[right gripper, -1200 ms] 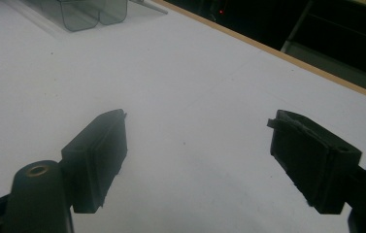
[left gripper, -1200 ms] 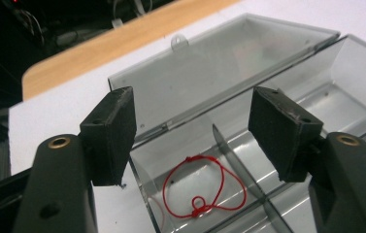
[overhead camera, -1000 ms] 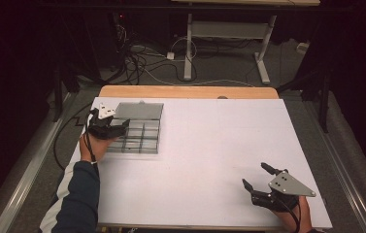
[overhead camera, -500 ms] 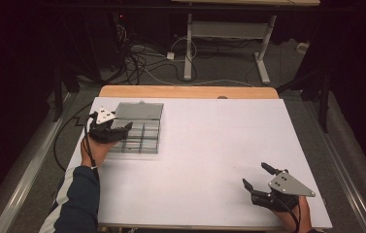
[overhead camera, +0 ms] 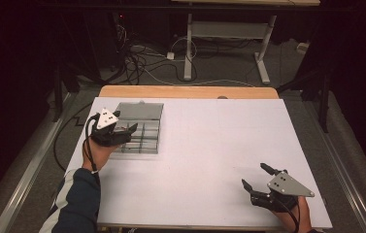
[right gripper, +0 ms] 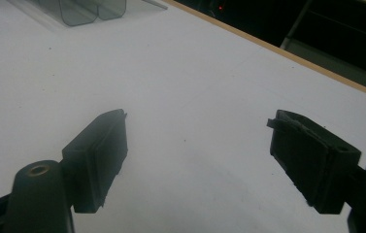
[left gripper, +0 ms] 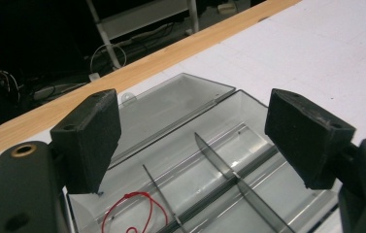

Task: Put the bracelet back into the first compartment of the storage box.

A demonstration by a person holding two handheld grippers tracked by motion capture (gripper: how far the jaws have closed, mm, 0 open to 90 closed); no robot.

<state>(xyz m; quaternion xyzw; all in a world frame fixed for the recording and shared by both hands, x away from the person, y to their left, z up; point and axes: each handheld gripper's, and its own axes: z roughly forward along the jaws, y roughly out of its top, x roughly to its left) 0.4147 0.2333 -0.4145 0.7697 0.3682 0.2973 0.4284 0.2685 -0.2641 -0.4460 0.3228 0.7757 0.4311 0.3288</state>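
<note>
- A white surface [overhead camera: 205, 160] is seen from the high view, with a bare wooden strip along its far edge, toward 12 o'clock.
- A clear plastic organizer box [overhead camera: 141, 131] lies flat at about 10 o'clock on the surface, its lid [overhead camera: 139, 110] folded open toward 12 o'clock.
- The box is split by dividers [left gripper: 219, 162] into several compartments, as shown in the left gripper view.
- A thin loop of red wire [left gripper: 132, 211] is seen in the compartment nearest the camera in that view, toward 7 o'clock of the frame.
- The left gripper [overhead camera: 115, 133] is held over the 9 o'clock edge of the box by the person's left hand [overhead camera: 98, 150], and a dark sleeve with light stripes [overhead camera: 76, 199] comes in from 7 o'clock.
- Its fingers [left gripper: 91, 138] are spread wide apart above the box, with nothing between them; contact with the box cannot be told.
- The right gripper [overhead camera: 258, 179] is held at about 5 o'clock on the surface, well apart from the box, with the right hand [overhead camera: 297, 213] behind it.
- Its fingers [right gripper: 103, 155] are likewise released and spread, with bare white surface between them.
- A corner of the box [right gripper: 91, 12] is seen at 11 o'clock in the right gripper view.
- Cables [overhead camera: 146, 58] and white desk legs [overhead camera: 188, 48] are seen on the floor beyond the surface, at 12 o'clock.
</note>
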